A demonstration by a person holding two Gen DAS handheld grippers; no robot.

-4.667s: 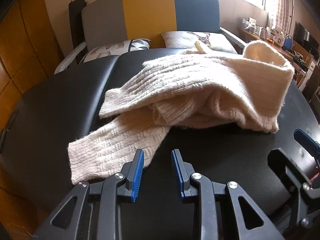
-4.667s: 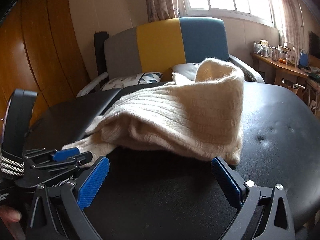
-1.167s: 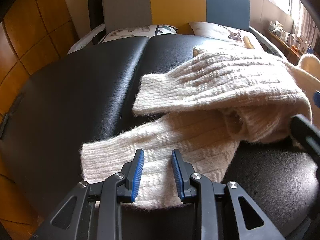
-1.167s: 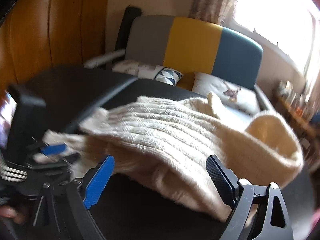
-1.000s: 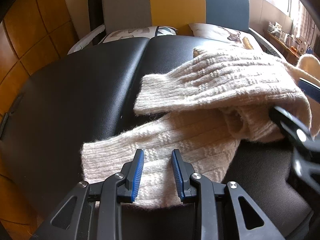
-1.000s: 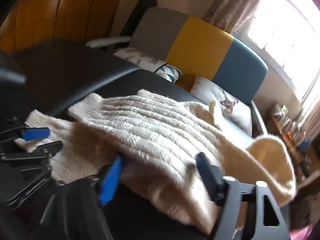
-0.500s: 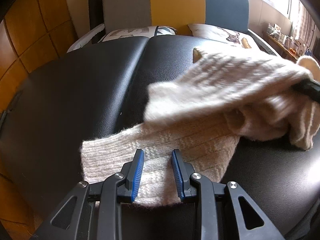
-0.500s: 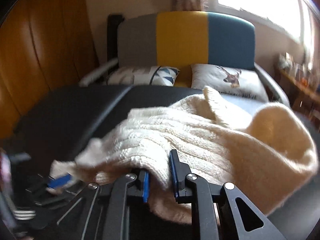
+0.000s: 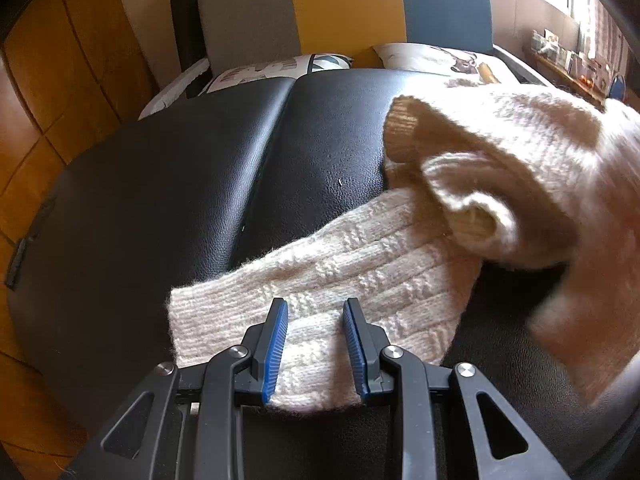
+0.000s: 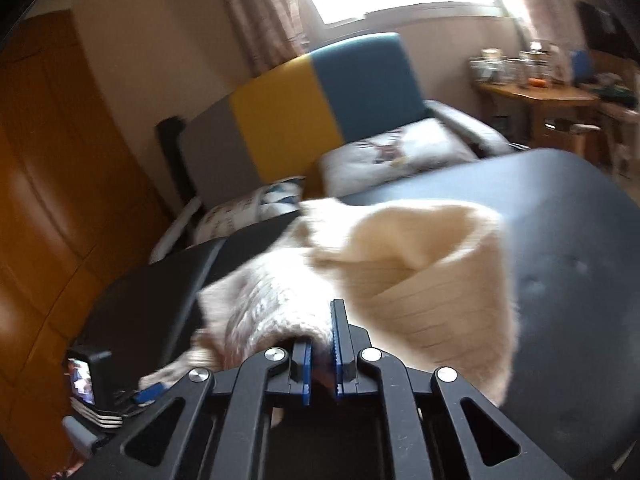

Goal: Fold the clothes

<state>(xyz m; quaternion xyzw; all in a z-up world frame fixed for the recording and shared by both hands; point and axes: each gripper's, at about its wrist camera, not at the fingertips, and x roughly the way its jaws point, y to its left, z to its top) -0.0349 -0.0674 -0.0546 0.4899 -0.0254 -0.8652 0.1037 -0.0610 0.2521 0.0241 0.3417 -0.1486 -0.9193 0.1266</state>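
The cream ribbed knit sweater (image 9: 360,264) lies on the black padded leather table (image 9: 168,184), one sleeve stretched flat toward the near edge, the rest bunched and lifted at the right. The left gripper (image 9: 316,344) straddles that sleeve's cuff with its blue-padded jaws a little apart, not pinching. The right gripper (image 10: 320,356) is clamped on a raised fold of the sweater (image 10: 400,280). Behind stands a grey, yellow and blue sofa (image 10: 304,120) with patterned cushions (image 9: 276,70)
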